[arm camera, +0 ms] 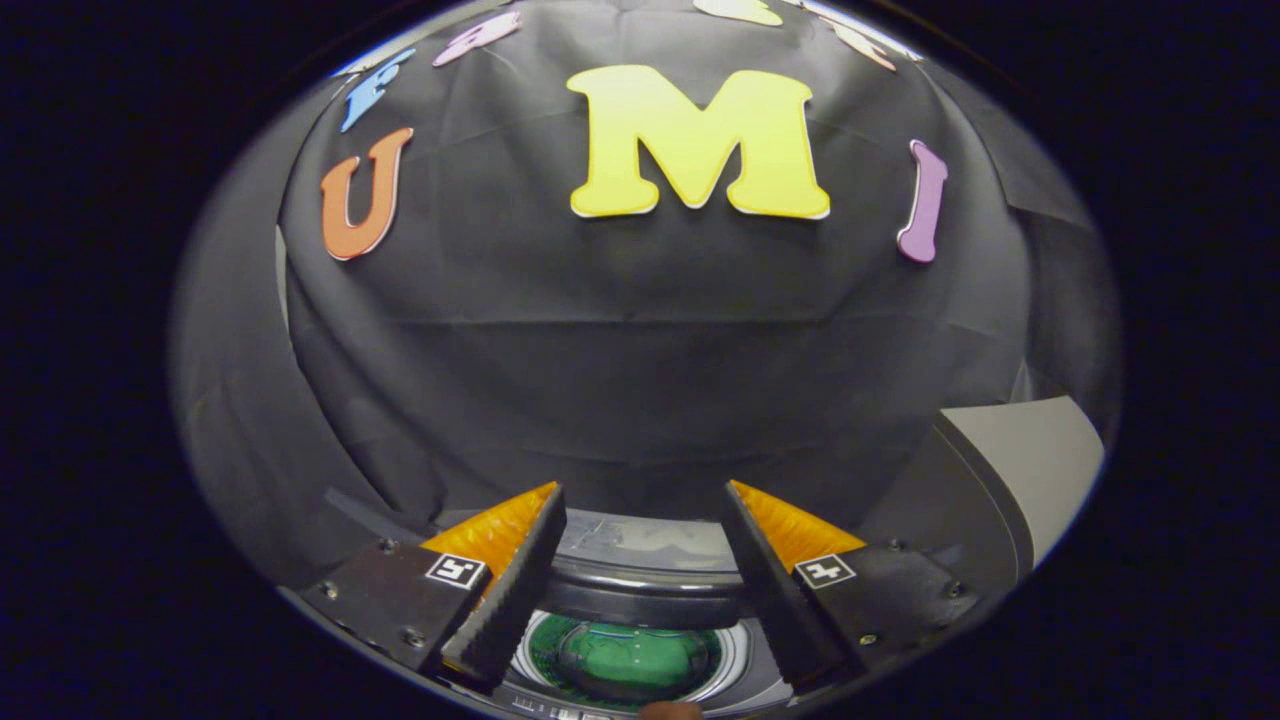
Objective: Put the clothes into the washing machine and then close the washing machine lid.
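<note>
Black cloth wall (640, 380) beyond parted, empty tool (645, 500).

No readable word or number stands on any object here. The gripper (645, 490), its fingers spread apart with nothing held between them, carries a square black-and-white coded marker on the left finger mount (456, 571) and another on the right finger mount (824, 571); these are patterns, not letters. Small pale marks (545, 708) on the near rim of the washing machine (640, 590) are too tiny to read.
</note>
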